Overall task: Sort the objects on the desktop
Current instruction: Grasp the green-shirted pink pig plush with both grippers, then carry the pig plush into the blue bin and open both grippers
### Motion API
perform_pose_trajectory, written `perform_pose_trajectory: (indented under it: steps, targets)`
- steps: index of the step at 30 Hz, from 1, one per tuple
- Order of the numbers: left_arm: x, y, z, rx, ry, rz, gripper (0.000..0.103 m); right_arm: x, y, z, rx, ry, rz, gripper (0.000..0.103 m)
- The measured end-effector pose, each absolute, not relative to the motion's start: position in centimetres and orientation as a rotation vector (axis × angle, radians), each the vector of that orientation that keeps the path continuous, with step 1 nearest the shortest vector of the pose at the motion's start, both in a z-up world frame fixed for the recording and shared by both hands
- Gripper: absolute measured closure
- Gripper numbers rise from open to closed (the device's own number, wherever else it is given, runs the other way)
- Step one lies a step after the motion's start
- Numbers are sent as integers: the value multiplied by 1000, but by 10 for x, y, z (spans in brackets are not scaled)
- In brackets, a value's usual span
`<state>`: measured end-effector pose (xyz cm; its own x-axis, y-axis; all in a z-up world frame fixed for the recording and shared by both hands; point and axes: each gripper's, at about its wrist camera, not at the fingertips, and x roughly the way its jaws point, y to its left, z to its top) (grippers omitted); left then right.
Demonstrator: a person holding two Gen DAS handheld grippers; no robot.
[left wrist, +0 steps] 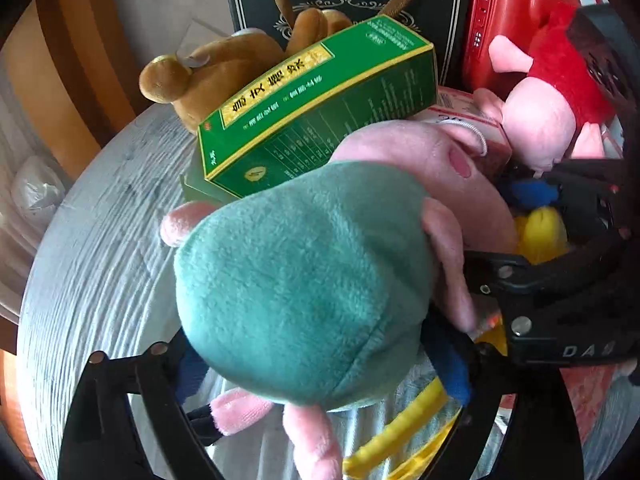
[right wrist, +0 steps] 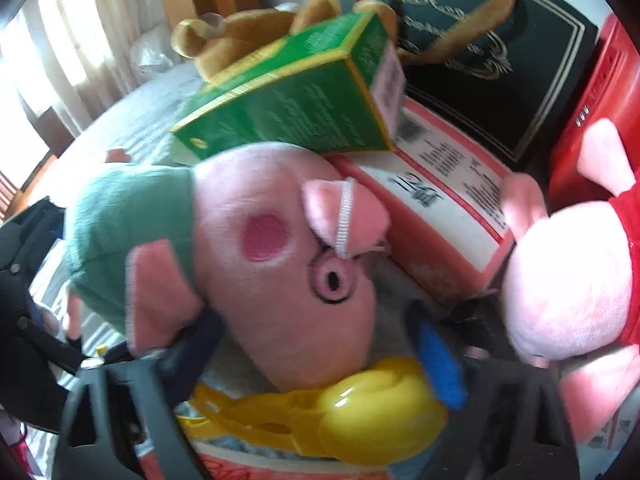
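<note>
Nearest the left gripper (left wrist: 320,392), we see the green-dressed pig plush (left wrist: 304,280) filling the space between the two black fingers; the jaws appear clenched on its body, feet hanging toward the camera. The right gripper (right wrist: 320,364) sits low beside the plush's head, fingers spread to either side of a yellow plastic scoop toy (right wrist: 360,412). We cannot tell whether these jaws are closing on anything.

Just behind the plush: a green box (left wrist: 320,108) lies tilted, resting on a pink box (right wrist: 444,216). To the right, a second pig plush in red (left wrist: 556,100). Further back, a brown plush (left wrist: 216,68), a dark gift bag (left wrist: 440,4) and a red case (left wrist: 508,8), all on the grey wood-grain tabletop (left wrist: 100,260).

Judgement: the step in hand is lifting the green-dressed plush out of the clutter. The next move calls for carrying it clear without knocking the tilted green box, then setting it with the other plush toys.
</note>
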<state>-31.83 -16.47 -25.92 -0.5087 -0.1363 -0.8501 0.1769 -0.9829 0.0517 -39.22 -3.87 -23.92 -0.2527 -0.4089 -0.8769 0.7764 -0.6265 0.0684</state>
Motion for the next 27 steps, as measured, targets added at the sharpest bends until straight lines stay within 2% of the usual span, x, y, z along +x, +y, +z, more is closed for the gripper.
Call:
perform_pose_trajectory:
  steps: [4, 16, 27]
  targets:
    - [-315, -155, -247, 1423, 18, -2589, 15, -379, -32, -230, 1194, 454, -1988, 42]
    - [-261, -122, -146, 1181, -44, -2776, 15, -313, 8, -131, 1016, 381, -2175, 42]
    - [-167, -27, -48, 960, -183, -3052, 15, -204, 108, -24, 894, 287, -2455, 42]
